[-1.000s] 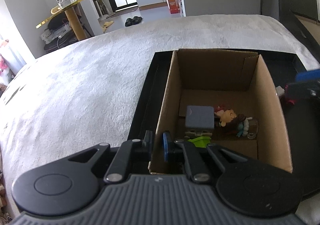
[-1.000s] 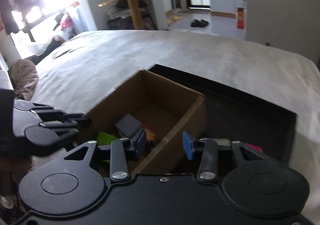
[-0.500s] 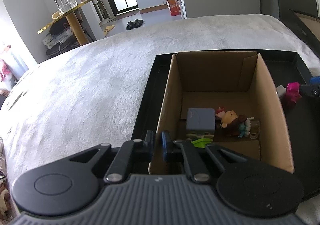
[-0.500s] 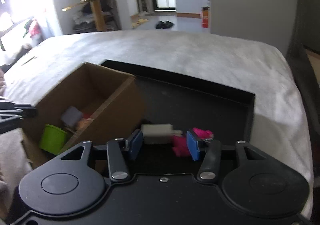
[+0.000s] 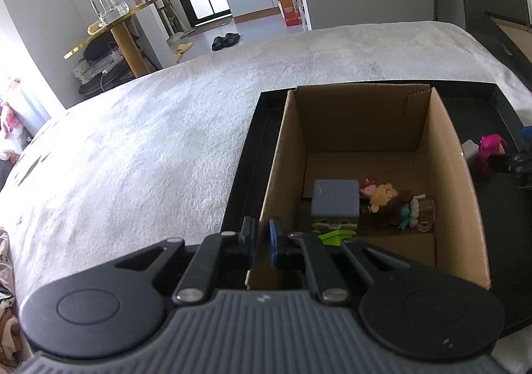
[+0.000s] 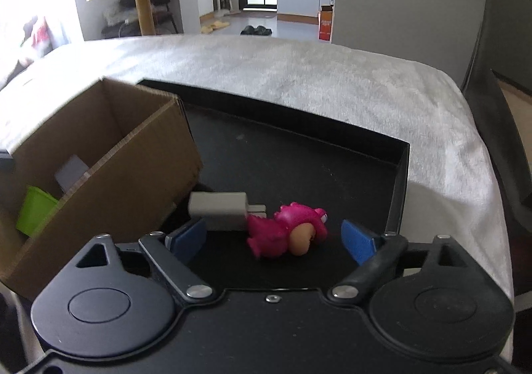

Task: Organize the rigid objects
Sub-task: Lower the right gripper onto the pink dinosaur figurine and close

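Observation:
A cardboard box stands on a black tray on a white-covered bed. My left gripper is shut on the box's near left wall. Inside lie a grey-blue cube, a doll figure and a green piece. The box also shows in the right wrist view. My right gripper is open wide, with a pink toy figure lying on the tray between its fingers. A white charger plug lies beside the toy, against the box.
The tray's raised rim runs along the right and far sides. The white bed cover spreads left and beyond. A gold side table with a glass jar stands far back left.
My right gripper has swung right from the box to the tray and opened wider, now framing the pink toy. The left gripper has kept its grip on the box wall.

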Available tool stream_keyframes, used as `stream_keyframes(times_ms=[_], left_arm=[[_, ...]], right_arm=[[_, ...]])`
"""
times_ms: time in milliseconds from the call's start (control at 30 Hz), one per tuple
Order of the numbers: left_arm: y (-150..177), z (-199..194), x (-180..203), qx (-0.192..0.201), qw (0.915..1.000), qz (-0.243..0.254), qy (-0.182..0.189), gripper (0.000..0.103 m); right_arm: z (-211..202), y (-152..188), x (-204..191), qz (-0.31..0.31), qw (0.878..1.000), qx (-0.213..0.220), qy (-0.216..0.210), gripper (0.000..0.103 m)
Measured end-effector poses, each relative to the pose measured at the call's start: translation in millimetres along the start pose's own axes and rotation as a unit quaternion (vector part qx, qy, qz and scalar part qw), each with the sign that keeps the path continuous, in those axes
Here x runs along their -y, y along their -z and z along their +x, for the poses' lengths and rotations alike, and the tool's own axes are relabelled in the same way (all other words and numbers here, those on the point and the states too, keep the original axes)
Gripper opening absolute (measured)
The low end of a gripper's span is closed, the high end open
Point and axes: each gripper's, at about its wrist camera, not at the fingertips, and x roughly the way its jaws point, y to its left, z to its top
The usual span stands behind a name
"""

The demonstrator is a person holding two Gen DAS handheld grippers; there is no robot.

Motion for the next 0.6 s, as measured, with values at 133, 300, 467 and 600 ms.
stream_keyframes(times_ms=[133, 300, 467, 600], left_arm=[[0, 0, -1, 0.0, 1.0, 0.001, -0.001, 0.008], [-1, 0, -2, -0.001, 1.0, 0.0, -0.001, 0.008], [-1, 0, -1, -0.001, 1.0, 0.001, -0.002, 0.008], [0, 1, -1, -0.002, 1.0, 0.002, -0.002, 0.008]], right_arm=[[11, 3, 3, 0.007, 1.0, -0.01, -0.003, 0.088], [22, 6, 8, 0.015, 1.0, -0.017, -0.001, 0.088], [28, 9, 11, 0.022, 0.999, -0.023, -0.008, 0.088], [33, 8, 11, 0.025, 0.999, -0.022, -0.001, 0.087]])
